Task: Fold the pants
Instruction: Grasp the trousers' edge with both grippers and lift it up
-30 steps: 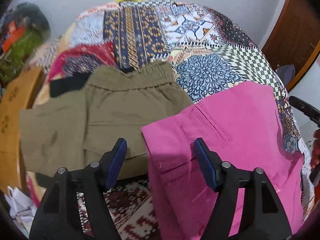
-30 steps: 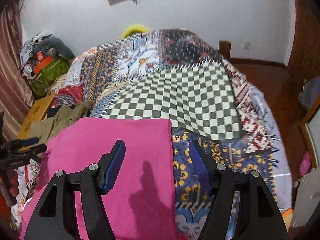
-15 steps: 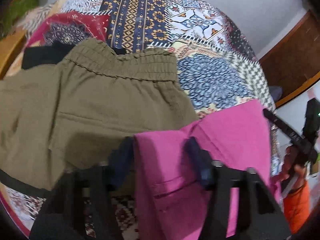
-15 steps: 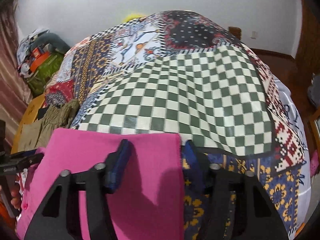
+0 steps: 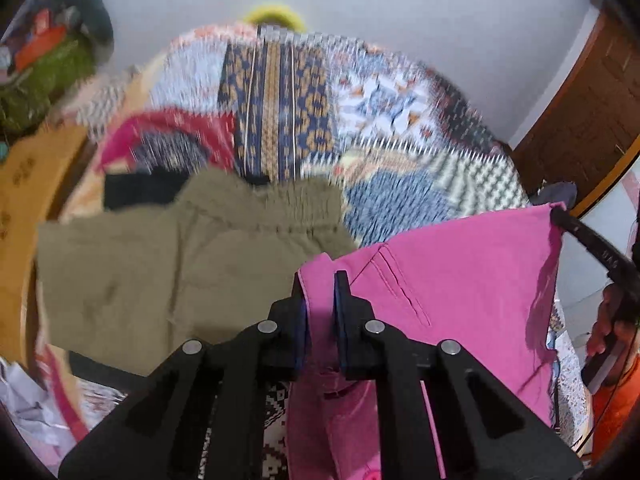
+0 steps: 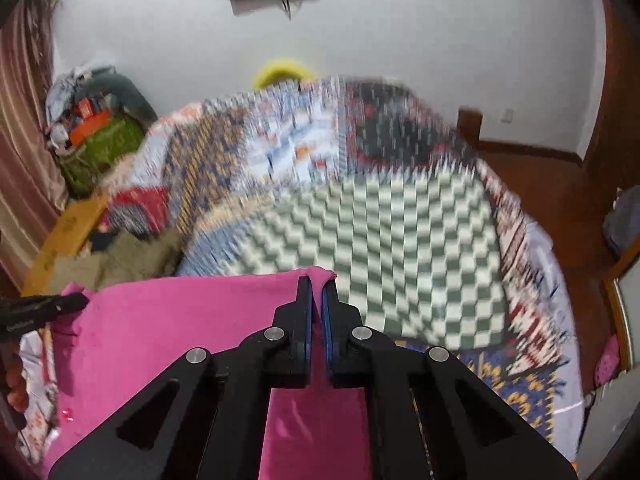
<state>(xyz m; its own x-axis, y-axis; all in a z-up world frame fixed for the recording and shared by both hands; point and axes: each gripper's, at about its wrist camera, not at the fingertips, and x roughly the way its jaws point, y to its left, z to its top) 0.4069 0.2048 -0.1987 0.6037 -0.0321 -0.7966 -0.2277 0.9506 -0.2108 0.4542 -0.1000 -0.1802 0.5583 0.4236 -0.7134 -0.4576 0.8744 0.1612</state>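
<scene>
Left claw (image 5: 320, 280) clamped on near-left corner of bright pink cotton pants (image 5: 460, 272); pink cloth pinched between its blue pads. Right claw (image 6: 316, 286) clamped on far right corner of the same pants (image 6: 180, 320), fabric edge poking up between the pads. Pants stretched between both claws, lifted off the patchwork-quilted bed (image 6: 400, 232). Olive-green elastic-waist trousers (image 5: 168, 264) lie flat on the bed, just left of the pink pair. Background blurred
</scene>
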